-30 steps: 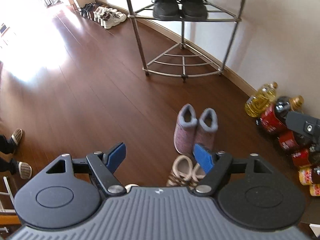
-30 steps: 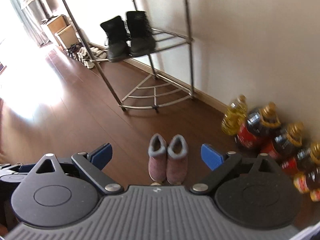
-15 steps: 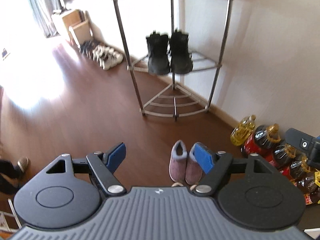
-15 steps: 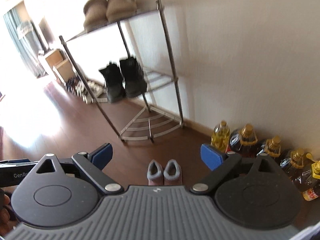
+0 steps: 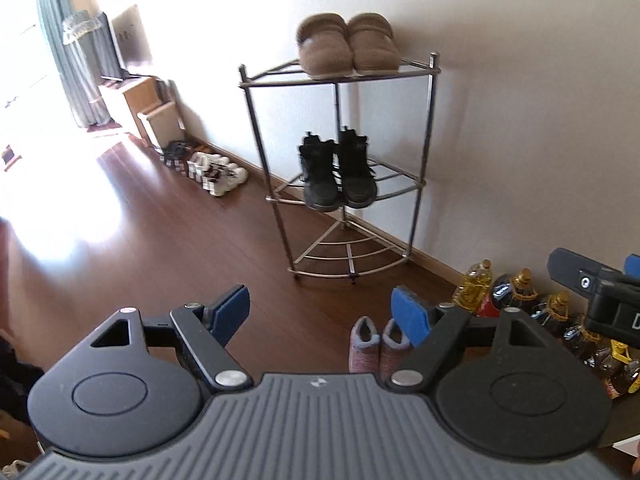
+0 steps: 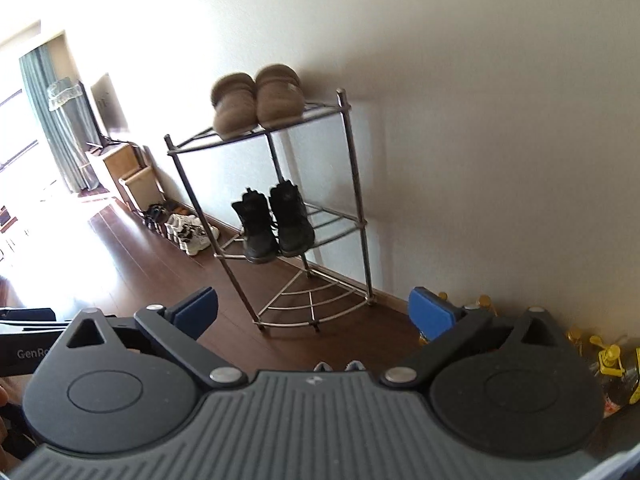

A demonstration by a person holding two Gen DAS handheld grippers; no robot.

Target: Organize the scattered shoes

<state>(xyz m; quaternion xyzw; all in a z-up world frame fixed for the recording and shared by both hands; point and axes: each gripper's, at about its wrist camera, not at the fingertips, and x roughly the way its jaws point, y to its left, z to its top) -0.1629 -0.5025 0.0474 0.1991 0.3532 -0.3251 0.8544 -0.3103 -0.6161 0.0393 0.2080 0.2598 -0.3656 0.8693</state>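
Note:
A metal corner shoe rack (image 5: pixel 340 216) (image 6: pixel 280 216) stands against the white wall. Brown slippers (image 5: pixel 346 46) (image 6: pixel 258 98) rest on its top shelf and black boots (image 5: pixel 340 178) (image 6: pixel 274 226) on the middle shelf; the bottom shelf is bare. A pair of pink slippers with grey cuffs (image 5: pixel 374 344) (image 6: pixel 340 367) sits on the wooden floor, just below both grippers. My left gripper (image 5: pixel 322 312) is open with nothing between its blue pads. My right gripper (image 6: pixel 314 312) is open and holds nothing; it also shows at the right edge (image 5: pixel 596 288) of the left wrist view.
Several oil bottles (image 5: pixel 520 300) (image 6: pixel 600 356) stand along the wall right of the rack. A row of white and dark shoes (image 5: pixel 208 166) (image 6: pixel 184 228) lines the skirting further left, beside a wooden cabinet (image 5: pixel 140 100). Sunlit wooden floor (image 5: pixel 120 240) spreads to the left.
Both grippers have tilted up and risen: the rack's top shelf with brown slippers has come into view, and the pink slippers have dropped to the bottom of both views. A beige pair has left view.

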